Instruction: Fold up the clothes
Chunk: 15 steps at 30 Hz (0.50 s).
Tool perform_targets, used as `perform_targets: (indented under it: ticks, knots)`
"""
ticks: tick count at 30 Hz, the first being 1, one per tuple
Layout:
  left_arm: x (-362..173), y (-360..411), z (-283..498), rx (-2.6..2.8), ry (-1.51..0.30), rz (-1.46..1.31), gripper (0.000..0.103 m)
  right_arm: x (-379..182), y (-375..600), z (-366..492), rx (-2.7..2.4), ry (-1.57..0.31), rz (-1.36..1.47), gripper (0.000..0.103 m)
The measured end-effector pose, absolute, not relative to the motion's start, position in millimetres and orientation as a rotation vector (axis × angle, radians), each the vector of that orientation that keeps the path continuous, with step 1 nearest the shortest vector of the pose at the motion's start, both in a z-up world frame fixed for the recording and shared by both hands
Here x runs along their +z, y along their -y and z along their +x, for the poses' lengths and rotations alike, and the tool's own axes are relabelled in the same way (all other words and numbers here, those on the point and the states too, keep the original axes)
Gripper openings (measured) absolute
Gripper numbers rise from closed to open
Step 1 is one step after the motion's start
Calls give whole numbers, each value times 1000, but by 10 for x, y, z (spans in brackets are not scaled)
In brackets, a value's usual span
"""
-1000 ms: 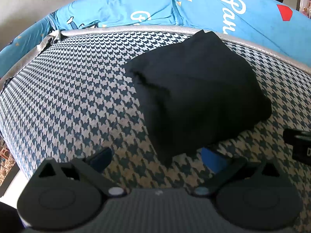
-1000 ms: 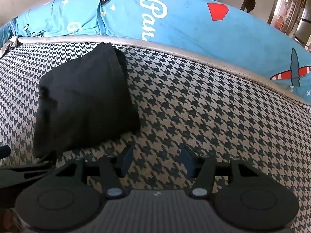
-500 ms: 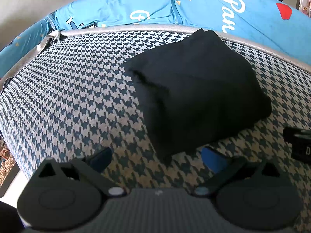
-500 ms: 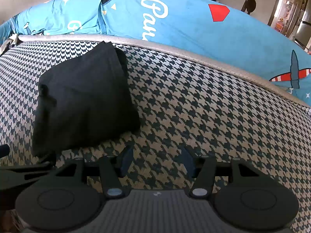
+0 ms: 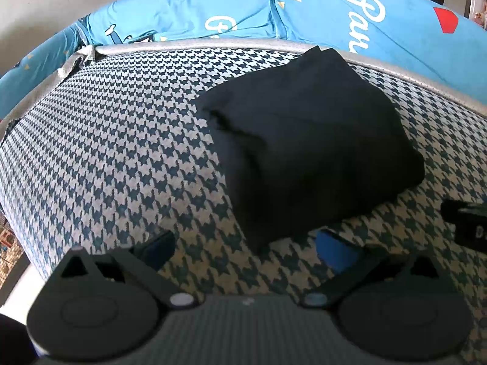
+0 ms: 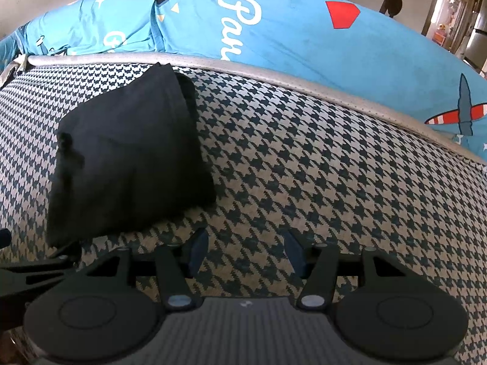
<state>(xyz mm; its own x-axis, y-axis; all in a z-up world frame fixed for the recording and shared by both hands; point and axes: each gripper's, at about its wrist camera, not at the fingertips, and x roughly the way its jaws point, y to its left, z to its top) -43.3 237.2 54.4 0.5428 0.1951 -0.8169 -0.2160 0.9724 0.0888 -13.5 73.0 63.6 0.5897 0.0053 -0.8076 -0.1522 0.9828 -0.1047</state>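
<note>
1. The big blue blanket [image 6: 304,39] with white letters and a red shape lies at the back, past a silver rim [image 6: 274,74]. Only the right view shows the little plane picture and the doorway far off to the right.
2. The checked cushion [image 5: 121,152] is the soft place that carries the clothes. The left view shows its left corner and edge; the right view shows a wide bare part on the right.
3. The black cloth [image 5: 304,152] sits on the cushion, toward the back rim. It looks folded into a thick, neat pad already. The left view shows a small bumpy fold on its left side [image 5: 225,121]; the right view shows its tucked layers at the far end.
4. The left claw [image 5: 246,248] has its fingers wide apart and holds nothing. The near corner of the cloth lies just in front of it.
5. The right claw [image 6: 246,252] is also apart and holds nothing. It hovers over bare cushion, just right of the cloth.
6. I think folding is about done. To finish well, press the bumpy side flat gently and do not drag the pad.
</note>
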Motion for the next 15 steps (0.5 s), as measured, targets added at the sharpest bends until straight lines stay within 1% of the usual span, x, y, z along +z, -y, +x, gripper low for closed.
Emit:
perform_targets:
  ticks: [12,14,15]
  knots:
    - [580,-2316,-458,215,-976,-45,103,650,-759,-152,147,-911,-173,57]
    - [578,-2310,-458,213,-982,-49,103,650,-759,-151,146,-907,-171,62]
    - [576,-2306,-459,212,-984,-51,103,652,-760,-154,145,-904,-170,62]
